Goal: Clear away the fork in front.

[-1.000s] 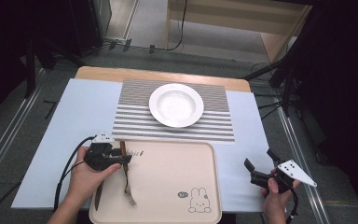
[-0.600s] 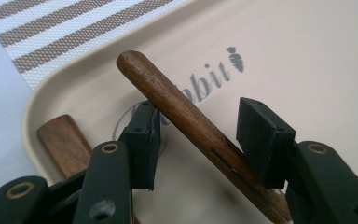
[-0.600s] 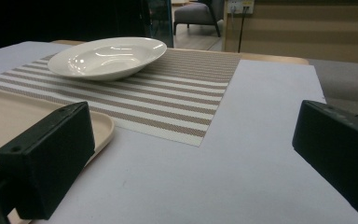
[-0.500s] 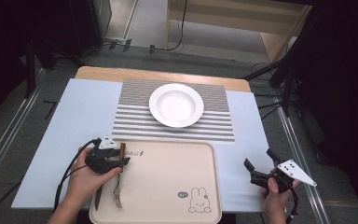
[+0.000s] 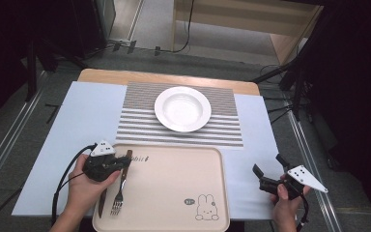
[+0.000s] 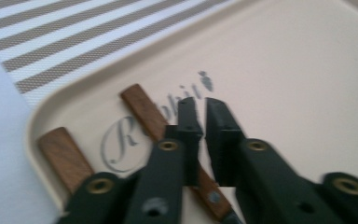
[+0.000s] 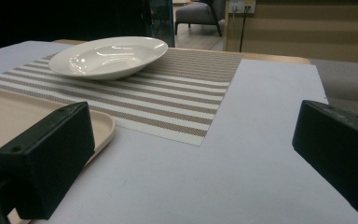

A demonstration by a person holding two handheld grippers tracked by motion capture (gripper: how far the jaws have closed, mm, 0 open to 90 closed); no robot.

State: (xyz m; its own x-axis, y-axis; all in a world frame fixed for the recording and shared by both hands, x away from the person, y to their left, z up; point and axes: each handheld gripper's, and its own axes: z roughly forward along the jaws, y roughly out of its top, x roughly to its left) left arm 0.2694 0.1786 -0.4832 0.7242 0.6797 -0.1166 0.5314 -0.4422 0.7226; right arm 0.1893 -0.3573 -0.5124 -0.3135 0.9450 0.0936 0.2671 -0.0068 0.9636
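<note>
Early stage, nothing is laid out yet. The fork (image 5: 120, 193) and knife (image 5: 101, 205) both lie flat at the left end of the beige tray (image 5: 174, 193), side by side, wooden handles pointing toward the striped placemat (image 5: 135, 125). The white plate (image 5: 182, 108) sits alone on that mat, with no cutlery beside it.

The left gripper (image 5: 125, 164) is down over the top of the fork's handle. Its jaws have just been closing and now stand nearly pressed together, with only a thin slit between them. In the left gripper view the fork handle (image 6: 142, 107) runs slantwise under the left jaw and into the gap, so the left gripper (image 6: 200, 105) looks to be pinching it. That grip is my reading, since the frame is blurred. The knife handle (image 6: 65, 156) lies just beside it, untouched. The fork is not lifted.

The right gripper (image 5: 267, 164) waits over the blue cover right of the tray, jaws spread wide and holding nothing, well apart from everything.

Left to do, by my guess: lift the fork, carry it to the plate, then move the knife the same way.
</note>
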